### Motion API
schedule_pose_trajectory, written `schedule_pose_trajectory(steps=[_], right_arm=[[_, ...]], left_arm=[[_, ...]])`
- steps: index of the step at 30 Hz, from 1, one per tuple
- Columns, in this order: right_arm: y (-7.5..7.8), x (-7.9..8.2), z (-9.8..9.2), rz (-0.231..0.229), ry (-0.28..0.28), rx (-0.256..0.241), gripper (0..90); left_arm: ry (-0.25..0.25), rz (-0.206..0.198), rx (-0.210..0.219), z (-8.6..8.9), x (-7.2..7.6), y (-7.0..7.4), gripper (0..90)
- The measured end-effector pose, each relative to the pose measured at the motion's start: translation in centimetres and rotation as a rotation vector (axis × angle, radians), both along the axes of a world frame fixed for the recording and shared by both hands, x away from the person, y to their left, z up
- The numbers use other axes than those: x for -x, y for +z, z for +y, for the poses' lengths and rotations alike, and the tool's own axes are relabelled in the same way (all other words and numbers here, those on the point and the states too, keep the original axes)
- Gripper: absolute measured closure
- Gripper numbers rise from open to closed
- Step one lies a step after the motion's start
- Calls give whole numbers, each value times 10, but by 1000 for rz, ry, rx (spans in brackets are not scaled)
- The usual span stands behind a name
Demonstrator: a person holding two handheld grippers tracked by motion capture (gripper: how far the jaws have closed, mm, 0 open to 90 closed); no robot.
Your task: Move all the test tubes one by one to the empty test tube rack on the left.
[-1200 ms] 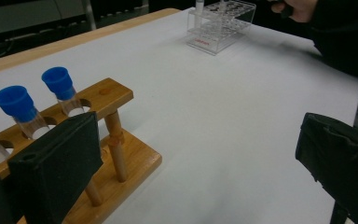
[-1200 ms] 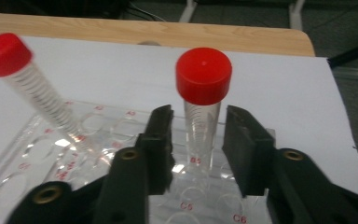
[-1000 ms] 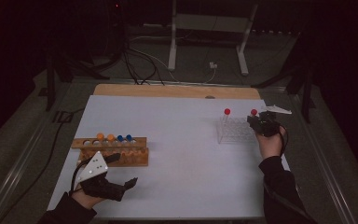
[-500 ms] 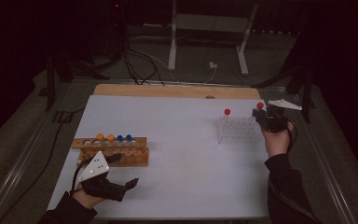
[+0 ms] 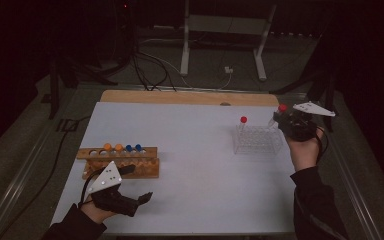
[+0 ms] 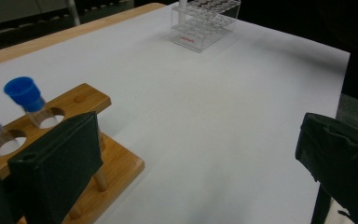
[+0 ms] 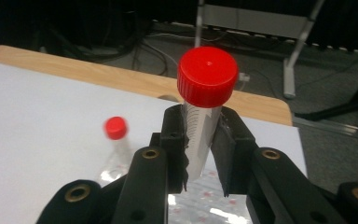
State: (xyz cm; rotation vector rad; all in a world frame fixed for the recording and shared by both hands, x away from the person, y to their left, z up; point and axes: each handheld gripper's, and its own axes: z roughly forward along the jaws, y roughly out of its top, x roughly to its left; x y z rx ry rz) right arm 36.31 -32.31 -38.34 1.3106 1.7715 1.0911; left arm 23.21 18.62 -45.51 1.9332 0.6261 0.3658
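The right claw (image 7: 200,144) is clamped on a red-capped tube (image 7: 205,107), its two jaws pressed to the clear barrel just below the cap, so the tube stands nearly upright between them. In the high view that claw (image 5: 280,119) sits at the far right of the white bench (image 5: 195,165), with the held tube (image 5: 279,112) raised above the right end of the clear plastic rack (image 5: 257,141) — free of its wells, as far as can be seen. A second red-capped tube (image 5: 243,125) stands in the rack's left end.

The left claw (image 5: 137,184) lies low at the near left of the bench, jaws wide apart and holding nothing. It rests just in front of the wooden rack (image 5: 120,160), which carries orange-capped tubes (image 5: 113,148) and blue-capped tubes (image 5: 133,148) in its top holes. In the left gripper view one jaw stands against the wooden rack's (image 6: 88,140) end, beside a blue-capped tube (image 6: 28,98) — the other jaw is well apart over bare bench.
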Motion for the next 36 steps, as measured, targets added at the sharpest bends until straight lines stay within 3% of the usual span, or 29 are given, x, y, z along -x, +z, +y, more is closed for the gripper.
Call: schedule_pose_trajectory(steps=[6, 17, 30, 36], right_arm=[[1, 12, 14, 7, 63, 10, 745], [-6, 35, 46, 16, 185, 19, 745], [-24, 57, 89, 49, 343, 38, 745], [-37, 65, 105, 88, 406, 63, 745]], left_arm=[[-34, 24, 5, -6, -3, 1, 10], [-87, 29, 13, -22, -12, 10, 11], [-139, 23, 23, -51, -27, 24, 15], [-155, 8, 12, -66, -33, 28, 18]])
